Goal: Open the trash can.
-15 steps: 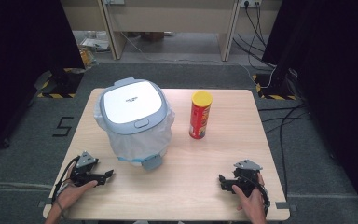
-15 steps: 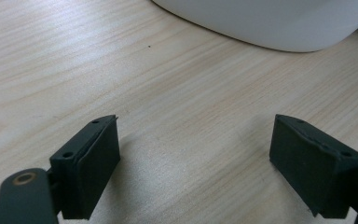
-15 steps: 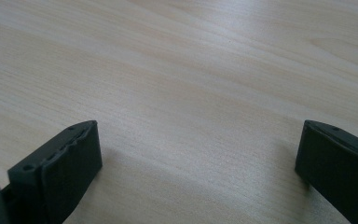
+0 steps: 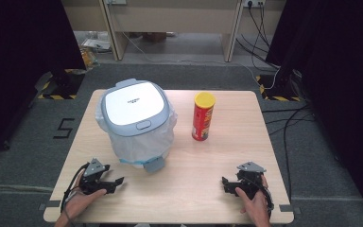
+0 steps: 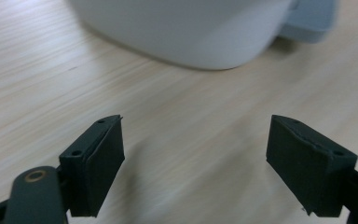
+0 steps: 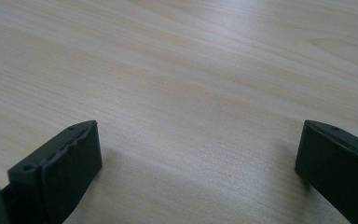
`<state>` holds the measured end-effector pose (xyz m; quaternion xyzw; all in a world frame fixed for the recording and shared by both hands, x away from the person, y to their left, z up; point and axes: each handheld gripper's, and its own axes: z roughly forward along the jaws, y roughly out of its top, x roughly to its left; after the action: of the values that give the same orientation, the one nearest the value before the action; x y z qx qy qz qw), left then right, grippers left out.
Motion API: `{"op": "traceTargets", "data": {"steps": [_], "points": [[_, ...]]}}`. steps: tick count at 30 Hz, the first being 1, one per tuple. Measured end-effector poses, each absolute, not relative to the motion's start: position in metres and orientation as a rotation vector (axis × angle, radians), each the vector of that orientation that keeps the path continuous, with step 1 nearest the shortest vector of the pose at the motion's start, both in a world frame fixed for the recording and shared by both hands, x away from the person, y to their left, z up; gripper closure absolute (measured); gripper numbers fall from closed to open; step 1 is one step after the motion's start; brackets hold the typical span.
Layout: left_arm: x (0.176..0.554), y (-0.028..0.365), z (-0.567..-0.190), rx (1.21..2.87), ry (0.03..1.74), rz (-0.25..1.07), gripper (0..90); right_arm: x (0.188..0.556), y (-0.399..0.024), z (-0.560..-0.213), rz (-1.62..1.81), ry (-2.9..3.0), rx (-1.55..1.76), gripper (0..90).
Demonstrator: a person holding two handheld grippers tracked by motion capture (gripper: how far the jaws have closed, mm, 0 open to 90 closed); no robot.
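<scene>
Pale wood table (image 4: 227, 156): both the left hand-held gripper (image 4: 116, 182) and right hand-held gripper (image 4: 225, 183) are held wide open and empty, so the tall red can (image 4: 203, 116) could be toppled by a careless reach.

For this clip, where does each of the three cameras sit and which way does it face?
High view: above the person's side, looking forward and down on the table, bin and red can; both hands with the left gripper and right gripper enter from below.
Left gripper view: rides the left gripper, low over the wood, facing the bin's base; its jaws stand wide apart.
Right gripper view: rides the right gripper, facing bare tabletop; jaws wide apart.
Shared: high and left gripper views both show the bin.
</scene>
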<state>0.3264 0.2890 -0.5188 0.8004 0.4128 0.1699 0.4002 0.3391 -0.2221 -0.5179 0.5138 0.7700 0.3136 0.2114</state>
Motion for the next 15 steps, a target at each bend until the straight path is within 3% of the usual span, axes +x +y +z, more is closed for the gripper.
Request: {"op": "traceTargets", "data": {"steps": [15], "points": [[0.313,0.238,-0.516,2.008,0.875,0.330,20.0,0.339,-0.222,-0.518,0.868,2.136,1.432,0.4]]}}
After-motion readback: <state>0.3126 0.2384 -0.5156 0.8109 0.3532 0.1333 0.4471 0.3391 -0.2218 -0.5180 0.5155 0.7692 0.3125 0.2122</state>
